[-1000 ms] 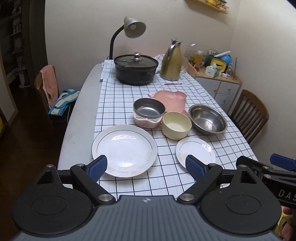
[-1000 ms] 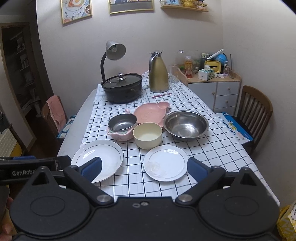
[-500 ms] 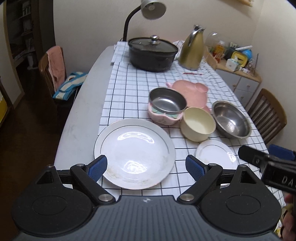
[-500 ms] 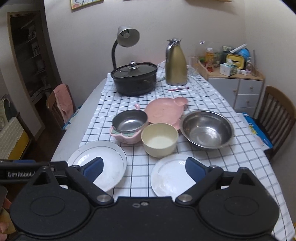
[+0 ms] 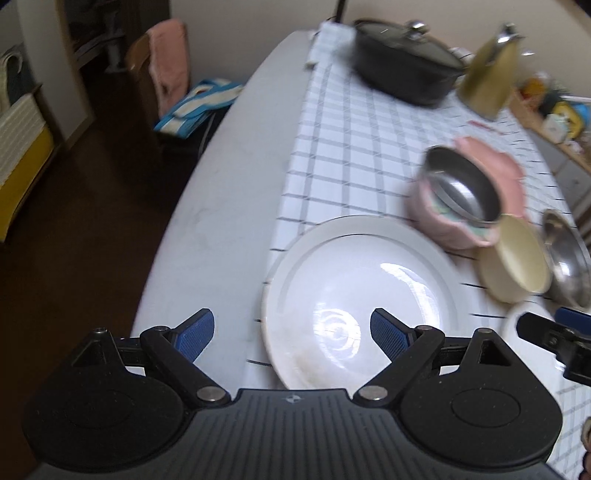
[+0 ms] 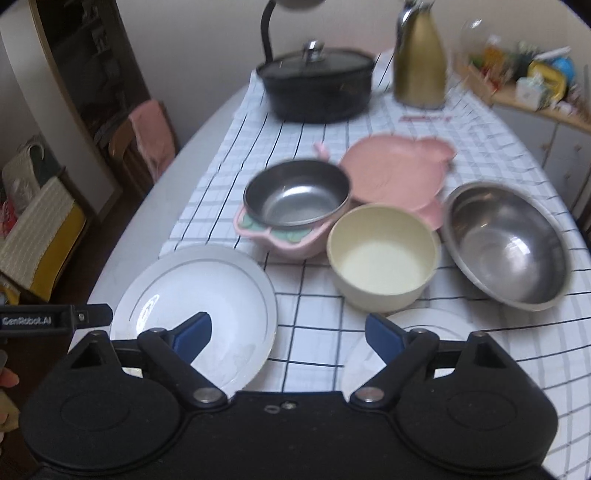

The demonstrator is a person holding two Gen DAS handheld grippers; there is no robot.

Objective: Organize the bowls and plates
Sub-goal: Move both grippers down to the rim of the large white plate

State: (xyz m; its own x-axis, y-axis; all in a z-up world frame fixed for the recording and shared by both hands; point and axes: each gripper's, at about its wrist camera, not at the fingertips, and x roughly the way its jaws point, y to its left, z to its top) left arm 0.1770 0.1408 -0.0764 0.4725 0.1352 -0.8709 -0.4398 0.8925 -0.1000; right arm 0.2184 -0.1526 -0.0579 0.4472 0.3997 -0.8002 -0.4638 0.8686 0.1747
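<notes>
Both views are smeared by motion blur. In the left wrist view the large steel mixing bowl (image 5: 567, 258) is cut by the right edge, and the small white round plate (image 5: 517, 317) is mostly hidden behind the other black gripper. In the right wrist view that small plate (image 6: 424, 321) lies largely under the gripper's own body, the grey desk lamp (image 6: 291, 3) loses its head at the top edge, and the clutter on the wooden side cabinet (image 6: 532, 81) is too blurred to identify
</notes>
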